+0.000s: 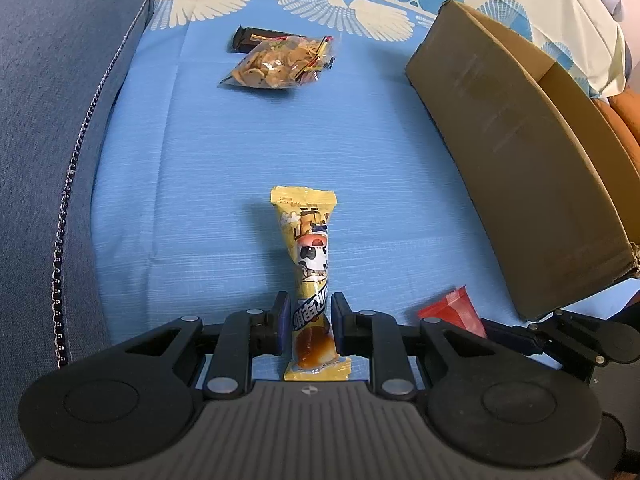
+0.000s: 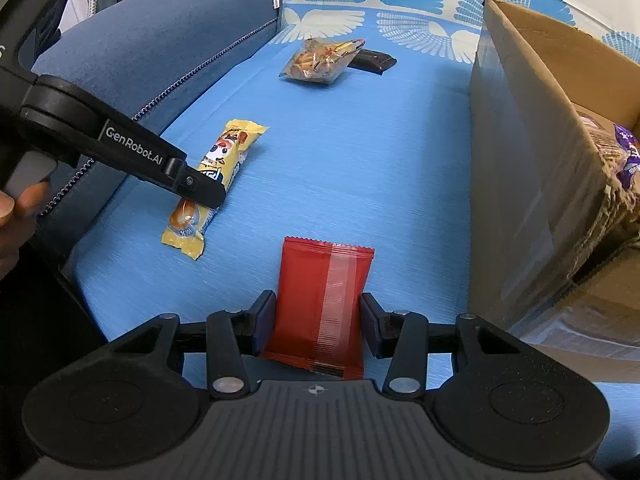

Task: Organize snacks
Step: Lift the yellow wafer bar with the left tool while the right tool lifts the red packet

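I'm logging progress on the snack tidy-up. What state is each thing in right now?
Left gripper: shut on yellow snack stick.
Yellow snack stick: lying on the blue cover, gripped near one end.
Right gripper: shut on red packet.
Red packet: sealed, on the cover.
Cardboard box: open, snacks inside.
Clear cracker bag: sealed, untouched.
Dark bar: beside the cracker bag.
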`<control>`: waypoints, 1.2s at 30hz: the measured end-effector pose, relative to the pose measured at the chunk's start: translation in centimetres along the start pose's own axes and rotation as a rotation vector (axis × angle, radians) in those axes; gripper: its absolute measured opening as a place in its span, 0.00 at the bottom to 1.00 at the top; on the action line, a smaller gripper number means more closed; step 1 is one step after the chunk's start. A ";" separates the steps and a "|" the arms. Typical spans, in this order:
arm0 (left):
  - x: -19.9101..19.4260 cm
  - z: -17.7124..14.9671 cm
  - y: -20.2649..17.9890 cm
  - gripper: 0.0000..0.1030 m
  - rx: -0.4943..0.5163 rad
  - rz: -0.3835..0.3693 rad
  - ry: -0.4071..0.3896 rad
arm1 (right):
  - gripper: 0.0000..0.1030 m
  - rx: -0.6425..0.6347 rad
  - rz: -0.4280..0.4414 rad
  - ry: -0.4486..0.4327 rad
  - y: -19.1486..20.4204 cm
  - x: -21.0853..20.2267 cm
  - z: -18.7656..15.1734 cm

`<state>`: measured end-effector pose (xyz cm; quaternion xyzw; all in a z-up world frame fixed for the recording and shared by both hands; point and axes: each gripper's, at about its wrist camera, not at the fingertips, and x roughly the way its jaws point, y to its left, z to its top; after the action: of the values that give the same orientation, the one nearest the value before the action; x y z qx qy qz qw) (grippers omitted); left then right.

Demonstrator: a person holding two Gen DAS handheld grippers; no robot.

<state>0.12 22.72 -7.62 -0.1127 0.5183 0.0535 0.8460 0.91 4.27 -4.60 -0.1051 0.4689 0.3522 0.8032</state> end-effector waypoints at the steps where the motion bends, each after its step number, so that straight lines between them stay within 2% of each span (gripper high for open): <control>1: 0.0 0.0 0.0 0.23 -0.001 0.000 0.000 | 0.46 -0.003 -0.002 0.000 0.0 0.0 0.0; 36: 0.3 -0.1 -0.4 0.25 0.027 0.016 0.003 | 0.44 -0.049 -0.023 -0.007 0.6 -0.2 -0.5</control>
<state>0.24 22.24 -7.91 -0.0970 0.5210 0.0533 0.8463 0.13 4.36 -4.63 -0.1288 0.4559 0.3547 0.8061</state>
